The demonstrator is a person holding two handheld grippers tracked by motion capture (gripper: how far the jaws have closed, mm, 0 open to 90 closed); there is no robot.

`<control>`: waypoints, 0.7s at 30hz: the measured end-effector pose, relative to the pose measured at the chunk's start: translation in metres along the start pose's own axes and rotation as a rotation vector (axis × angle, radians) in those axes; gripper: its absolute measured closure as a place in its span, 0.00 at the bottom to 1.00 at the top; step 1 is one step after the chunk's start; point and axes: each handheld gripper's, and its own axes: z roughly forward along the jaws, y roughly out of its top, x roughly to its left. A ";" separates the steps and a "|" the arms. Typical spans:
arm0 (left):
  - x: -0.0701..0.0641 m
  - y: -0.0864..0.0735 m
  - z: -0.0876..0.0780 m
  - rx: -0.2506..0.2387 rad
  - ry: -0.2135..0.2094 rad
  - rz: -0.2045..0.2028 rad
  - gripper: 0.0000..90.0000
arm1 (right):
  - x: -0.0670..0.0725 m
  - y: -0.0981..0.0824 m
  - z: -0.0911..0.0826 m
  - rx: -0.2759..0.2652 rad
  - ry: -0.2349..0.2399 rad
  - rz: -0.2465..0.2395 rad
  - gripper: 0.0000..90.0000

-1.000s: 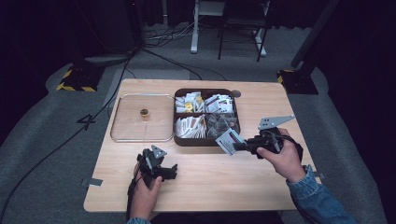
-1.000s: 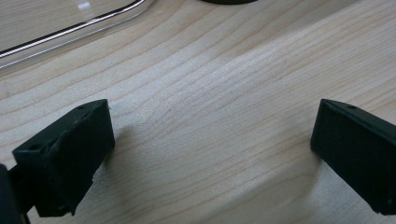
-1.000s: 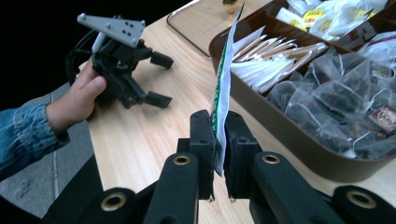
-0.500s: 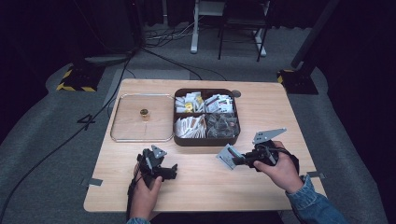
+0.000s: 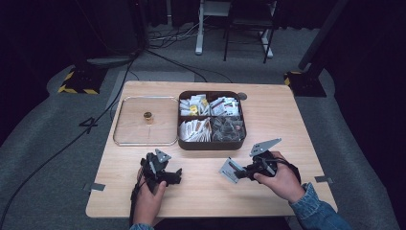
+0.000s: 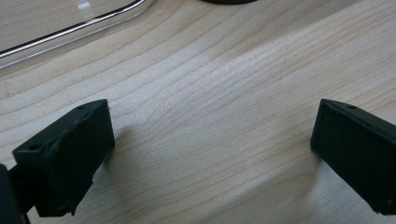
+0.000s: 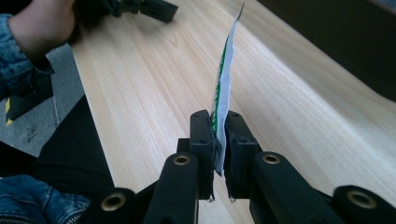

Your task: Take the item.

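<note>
My right gripper (image 5: 245, 171) is shut on a flat white and green packet (image 5: 231, 170), held just above the table near its front right. In the right gripper view the packet (image 7: 224, 86) stands on edge, clamped between the black jaws of the right gripper (image 7: 218, 135). My left gripper (image 5: 173, 176) rests low on the wood at the front left, and the left gripper view has its jaws wide apart with only bare wood between them (image 6: 212, 135). A dark compartment box (image 5: 182, 136) full of packets sits behind both grippers.
A clear tray (image 5: 129, 132) with a small brass object (image 5: 148, 117) lies left of the box, its rim (image 6: 70, 30) just ahead of the left gripper. The left hand and sleeve (image 7: 32, 28) lie across the table from the right gripper. The front edge is close.
The right gripper has carried the packet away from the box, toward the front of the table and lower. The left gripper has stayed put.
</note>
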 end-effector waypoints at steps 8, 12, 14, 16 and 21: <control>0.000 0.000 0.000 0.000 0.000 0.000 0.00 | 0.003 -0.006 0.010 0.051 0.009 -0.002 0.93; 0.000 0.000 0.000 0.000 0.000 0.000 0.00 | 0.003 -0.008 0.015 0.069 0.019 0.010 0.93; 0.000 0.000 0.000 0.000 0.000 0.000 0.00 | 0.002 -0.010 0.016 0.077 0.020 0.015 0.93; 0.000 0.000 0.000 0.000 0.000 0.000 0.00 | 0.001 -0.011 0.017 0.080 0.020 0.018 0.93; 0.000 0.000 0.000 0.000 0.000 0.000 0.00 | -0.001 -0.013 0.020 0.091 0.027 0.038 0.93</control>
